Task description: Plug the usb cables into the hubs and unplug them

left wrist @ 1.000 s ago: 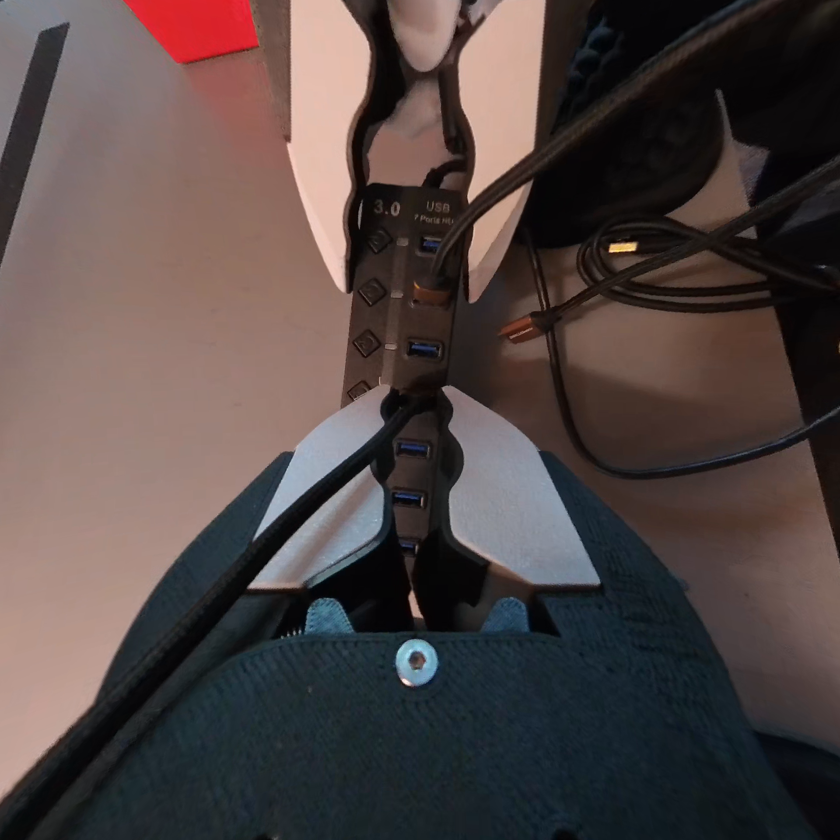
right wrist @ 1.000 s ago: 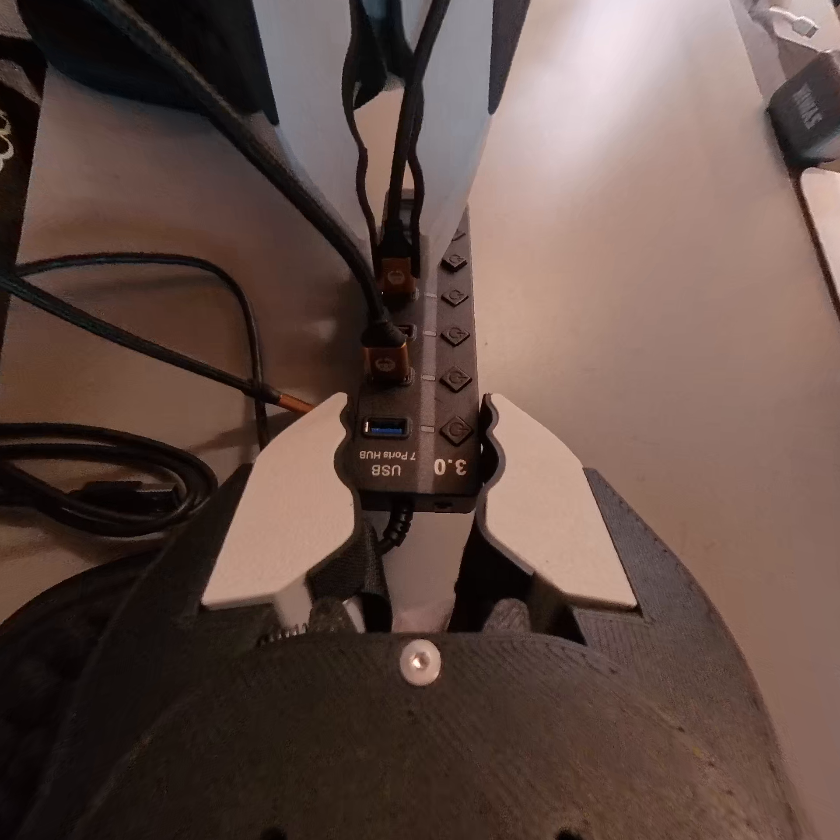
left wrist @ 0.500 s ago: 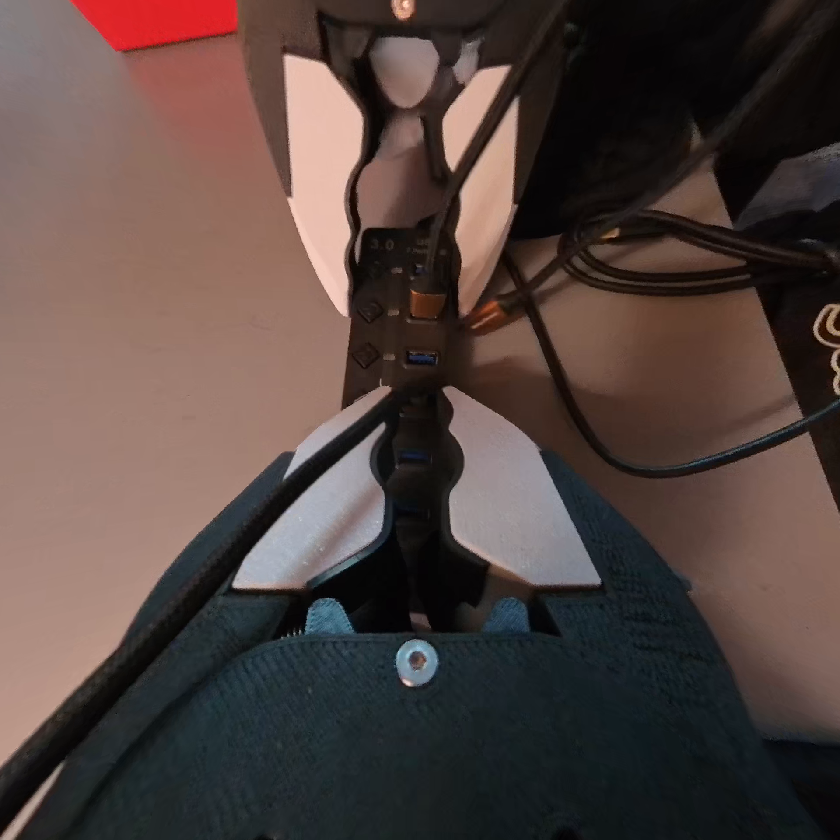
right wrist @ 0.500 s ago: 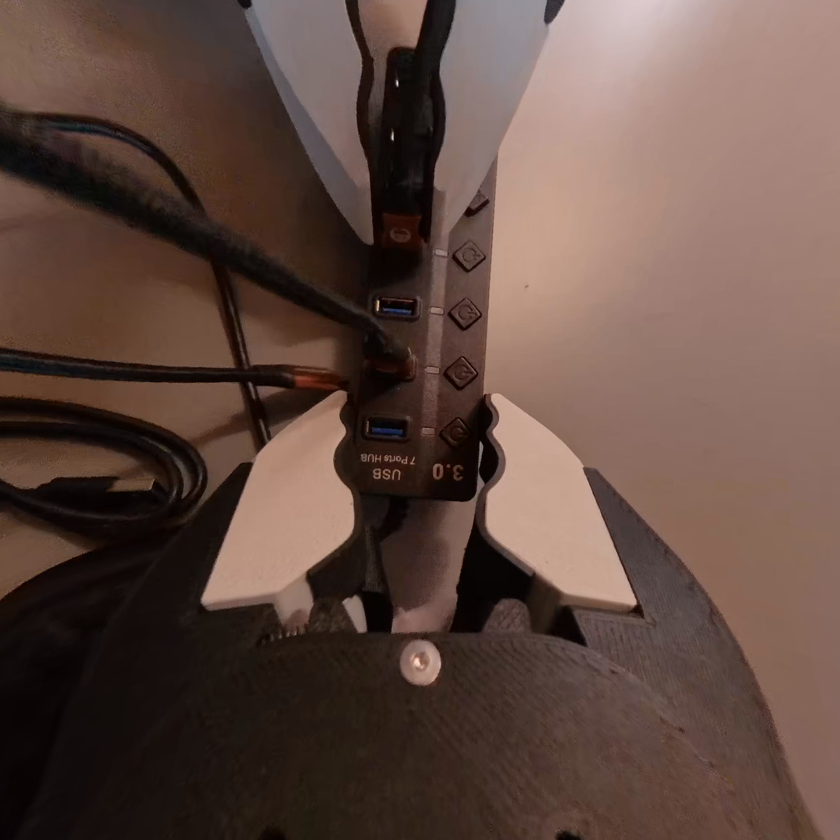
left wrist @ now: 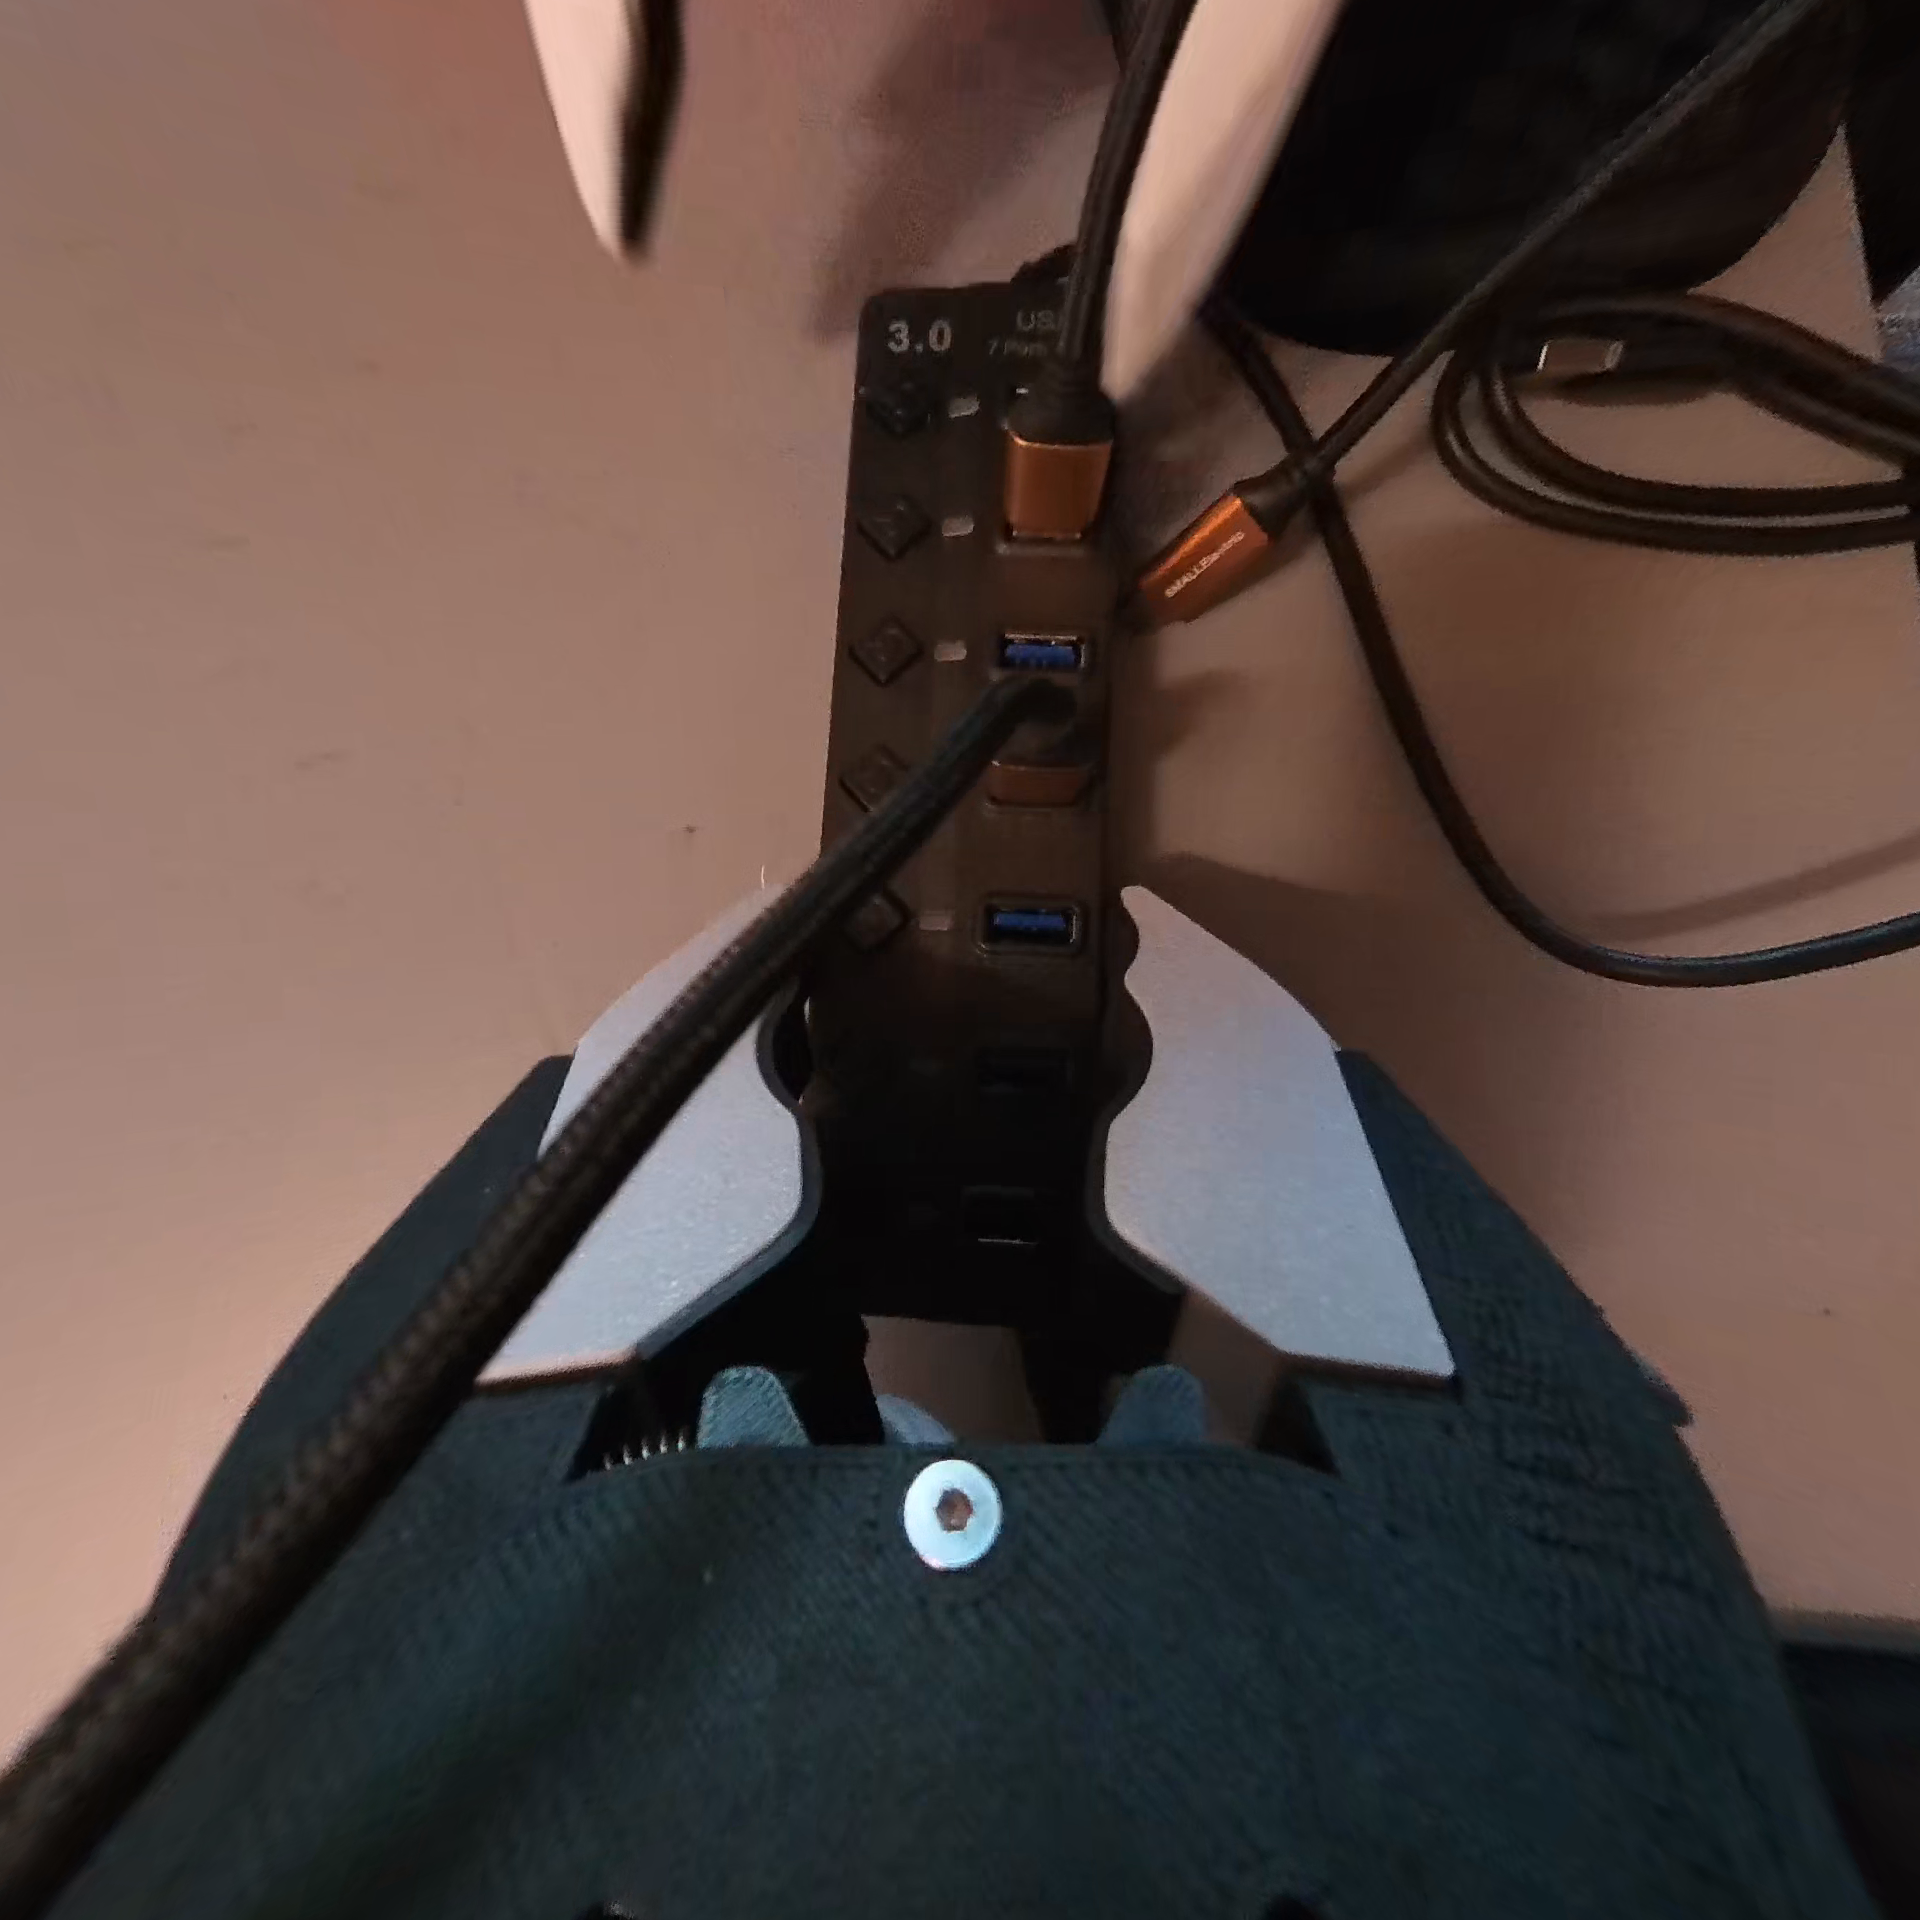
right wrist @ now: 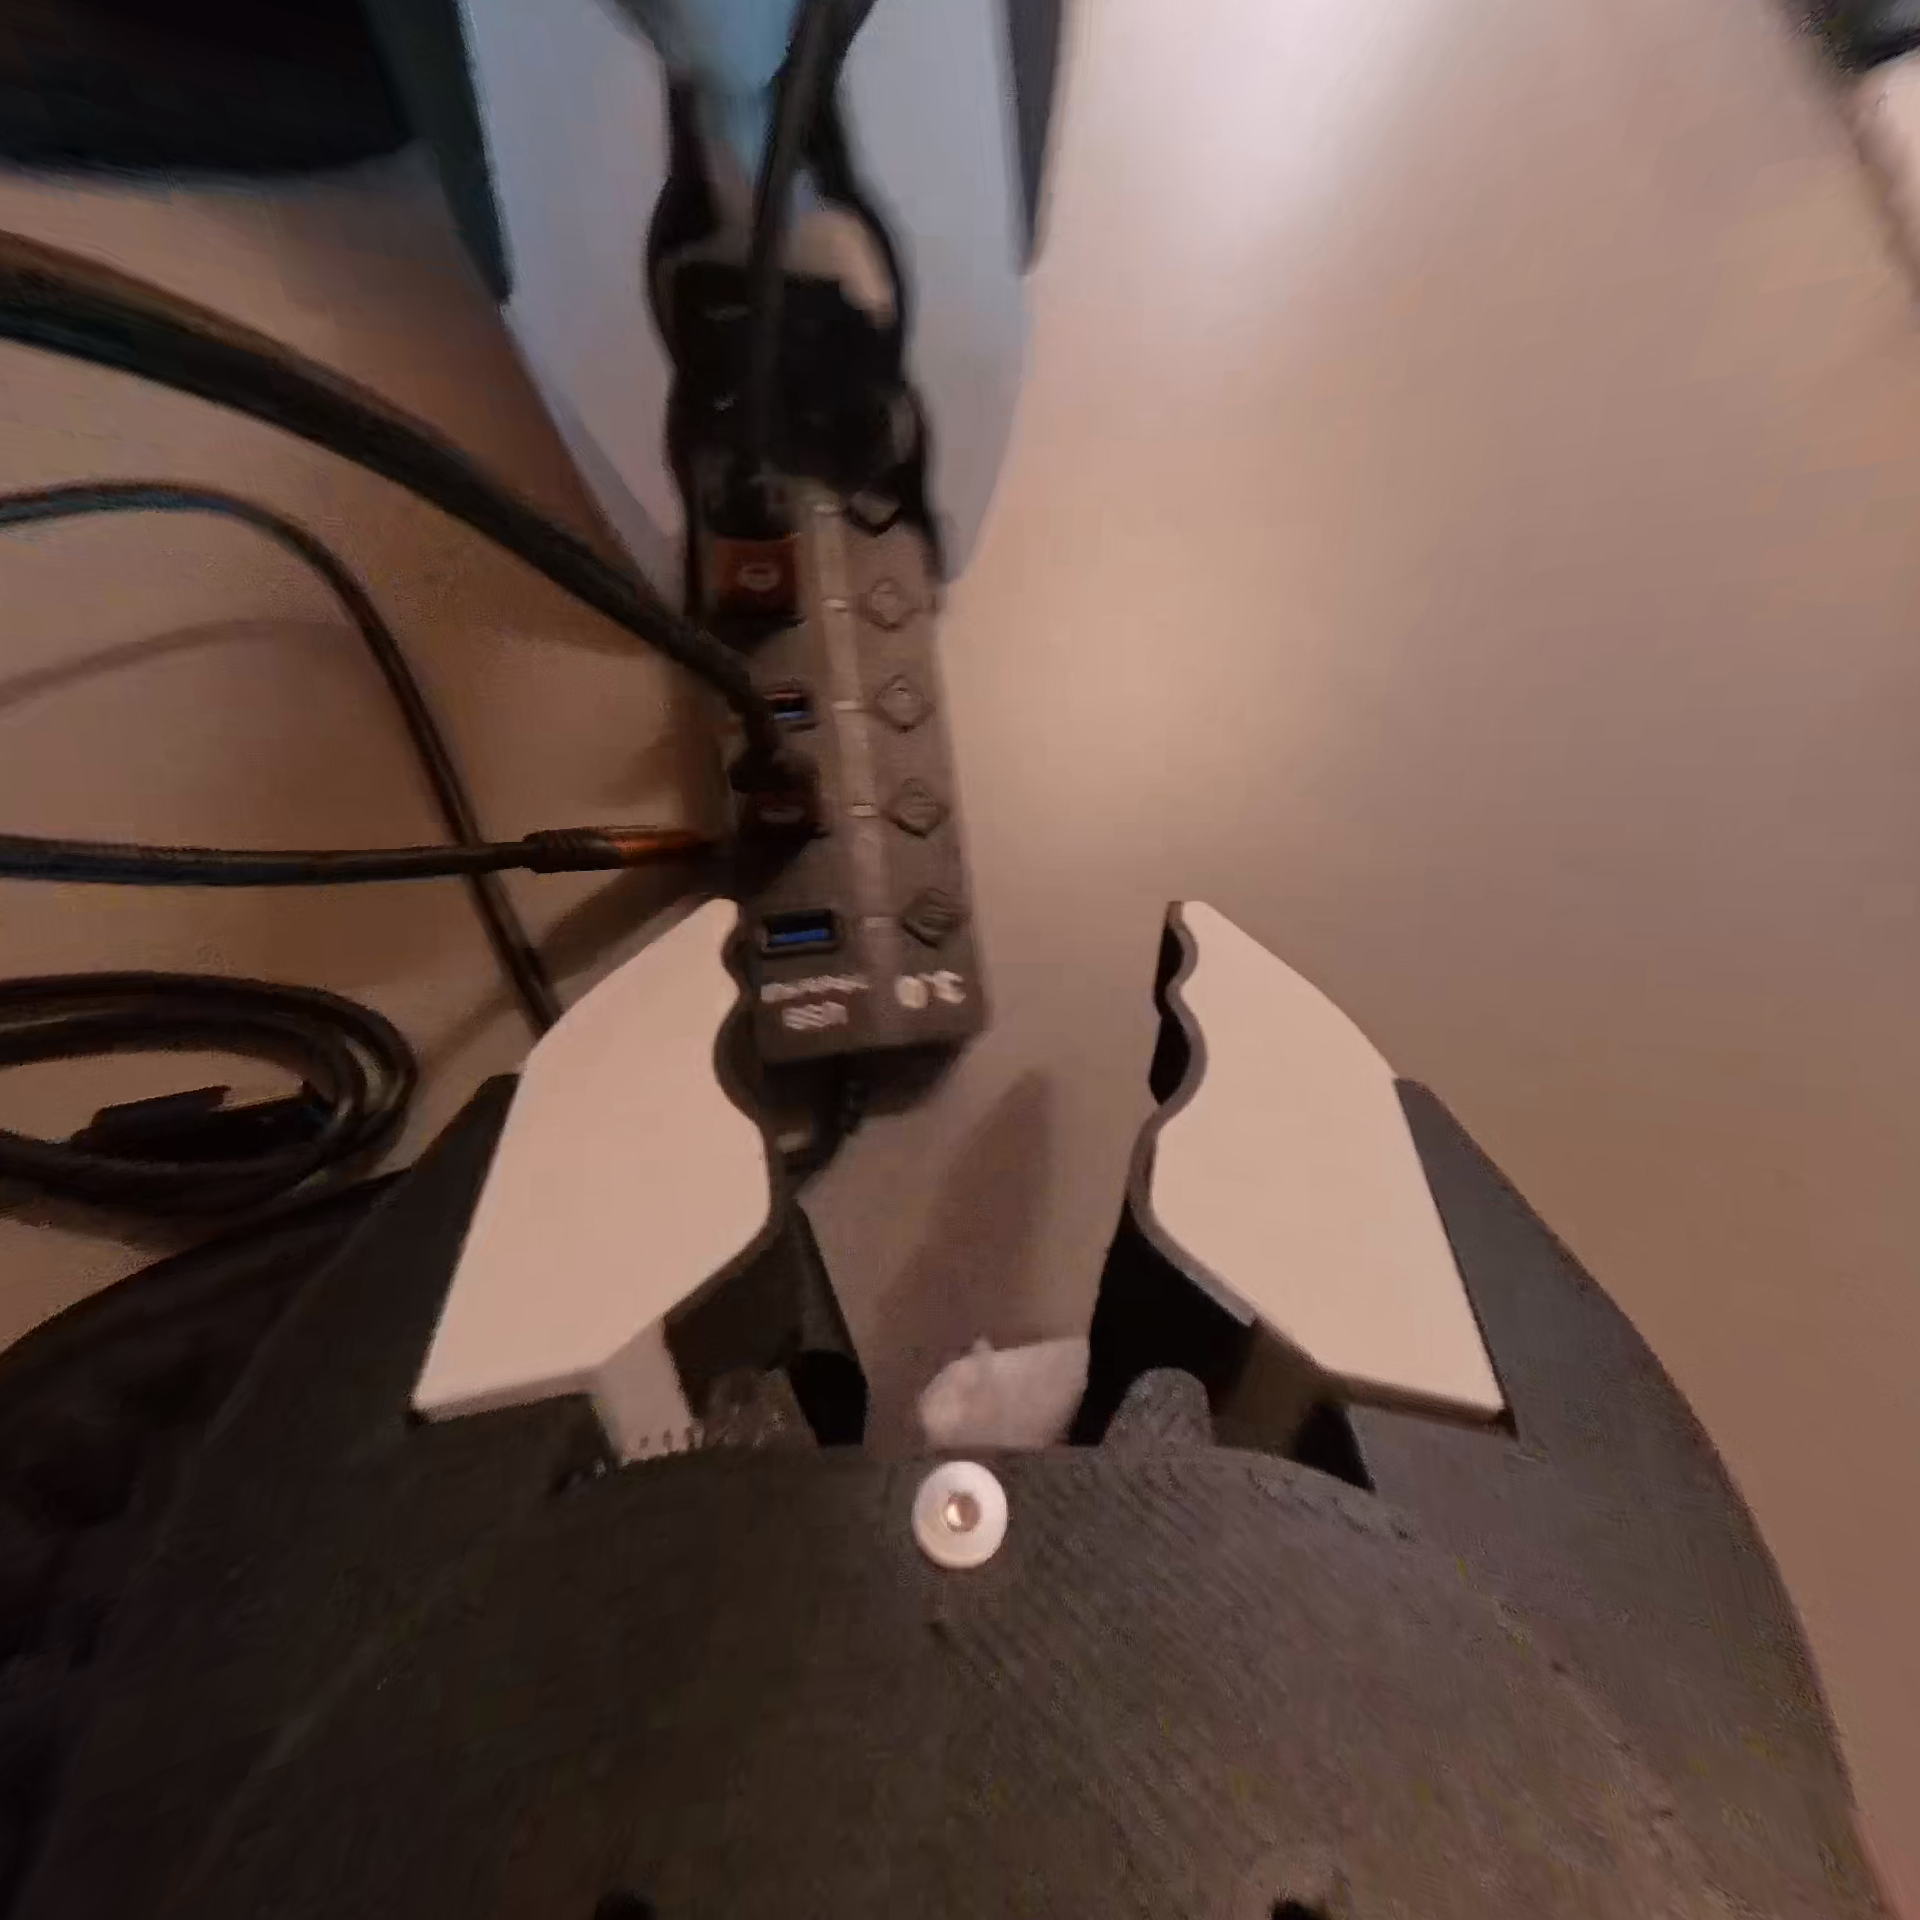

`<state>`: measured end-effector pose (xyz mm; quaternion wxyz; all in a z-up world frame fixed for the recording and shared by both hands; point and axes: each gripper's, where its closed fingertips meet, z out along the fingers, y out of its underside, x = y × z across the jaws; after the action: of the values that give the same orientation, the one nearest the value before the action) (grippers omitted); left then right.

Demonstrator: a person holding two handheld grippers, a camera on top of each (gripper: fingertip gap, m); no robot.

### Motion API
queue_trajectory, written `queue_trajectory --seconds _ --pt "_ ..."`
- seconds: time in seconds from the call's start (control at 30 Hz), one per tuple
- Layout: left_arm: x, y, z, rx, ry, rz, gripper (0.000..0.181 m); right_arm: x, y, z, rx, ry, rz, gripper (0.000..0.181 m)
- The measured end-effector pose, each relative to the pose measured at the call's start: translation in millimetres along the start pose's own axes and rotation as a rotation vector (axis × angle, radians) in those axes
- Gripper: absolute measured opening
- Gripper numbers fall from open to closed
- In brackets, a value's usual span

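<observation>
The left tongs (left wrist: 966,997) are clamped on the near end of the black usb hub (left wrist: 971,727), one finger pressed to each long side. The right tongs (right wrist: 951,971) stand open at the hub's far end, their white fingers (right wrist: 1299,1143) spread wider than the hub, with the left finger just beside its edge and the right finger apart from it.

The hub lies flat on the pale surface (left wrist: 364,623), a strip with a row of ports beside a row of diamond-shaped buttons. A copper-collared plug (left wrist: 1051,488) sits in a port near the printed end, and a second copper plug (left wrist: 1039,779) sits two ports closer in; its braided black cable (left wrist: 623,1122) runs back over the left tongs' finger. The port between them and the next one toward the left tongs show blue and unfilled. White lettering marks the hub's far end.

A loose copper-sleeved connector (left wrist: 1210,561) with small writing lies on the surface just beside the hub, and coiled black cables (left wrist: 1610,436) lie farther right.
</observation>
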<state>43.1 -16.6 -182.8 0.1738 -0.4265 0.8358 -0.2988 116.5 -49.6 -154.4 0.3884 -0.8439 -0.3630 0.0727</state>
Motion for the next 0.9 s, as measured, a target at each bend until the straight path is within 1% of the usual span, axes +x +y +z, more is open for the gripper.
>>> queue_trajectory --seconds 0.07,0.13,0.17,0.2,0.23,0.27,0.3,0.33,0.37,0.43,0.47,0.5,0.53,0.57,0.63,0.7,0.73,0.87,0.9 --pt "-0.1 0.2 0.0 -0.001 -0.002 -0.002 0.055 25.6 -7.5 -31.0 0.086 0.147 0.021 0.073" --pt "0.0 0.2 0.0 0.001 0.001 -0.005 0.055 46.8 -17.1 -75.3 0.185 0.323 0.028 0.075" --pt "0.0 0.2 0.1 0.001 0.002 -0.005 0.055 48.2 -26.4 -99.2 0.244 0.39 0.012 0.075" --pt "-0.1 0.2 0.1 0.002 0.002 -0.006 0.055 40.4 -39.7 -121.0 0.323 0.425 -0.019 0.076" --pt "0.0 0.2 0.1 0.004 0.003 -0.007 0.055 22.5 -55.0 -137.9 0.415 0.418 -0.071 0.075" --pt "0.0 0.2 0.1 0.004 0.004 -0.008 0.055 -4.2 -68.3 -147.4 0.492 0.369 -0.146 0.073" --pt "0.0 0.3 0.1 0.003 0.005 -0.01 0.055 -34.1 -75.8 -148.7 0.526 0.299 -0.228 0.071" --pt "0.0 0.4 0.1 0.001 0.005 -0.011 0.055 -62.7 -75.9 -142.0 0.499 0.224 -0.298 0.067" --pt "0.0 0.5 0.1 -0.001 0.005 -0.011 0.055 -86.3 -68.9 -129.5 0.414 0.156 -0.343 0.065" --pt "0.0 0.5 0.1 -0.002 0.006 -0.011 0.055 -120.9 -41.4 -100.1 0.171 0.061 -0.37 0.064" --pt "0.0 0.5 0.1 -0.002 0.006 -0.012 0.055 -132.7 -26.8 -86.9 0.065 0.049 -0.399 0.062" --pt "0.0 0.5 0.1 -0.003 0.006 -0.011 0.055 -139.2 -13.0 -75.5 -0.023 0.073 -0.46 0.06" --pt "0.0 0.5 0.1 -0.003 0.007 -0.01 0.055 -141.7 0.0 -67.0 -0.1 0.112 -0.541 0.06" --pt "0.0 0.6 0.1 0.0 0.008 -0.01 0.055 -140.3 7.7 -61.5 -0.144 0.161 -0.604 0.06" --pt "0.2 0.4 0.2 0.004 0.012 -0.009 0.055 -132.7 16.9 -56.7 -0.184 0.229 -0.673 0.057" --pt "0.3 0.4 0.3 0.007 0.015 -0.008 0.055 -127.7 27.4 -50.2 -0.233 0.233 -0.725 0.059" --pt "0.3 0.3 0.4 0.009 0.017 -0.009 0.055 -127.7 30.4 -44.6 -0.243 0.226 -0.745 0.056" --pt "0.5 0.3 0.6 0.015 0.023 -0.015 0.055 -129.7 10.8 -25.3 -0.083 0.243 -0.816 0.049" --pt "0.6 0.2 0.7 0.018 0.025 -0.017 0.055 -131.7 7.1 -20.2 -0.046 0.243 -0.848 0.044"
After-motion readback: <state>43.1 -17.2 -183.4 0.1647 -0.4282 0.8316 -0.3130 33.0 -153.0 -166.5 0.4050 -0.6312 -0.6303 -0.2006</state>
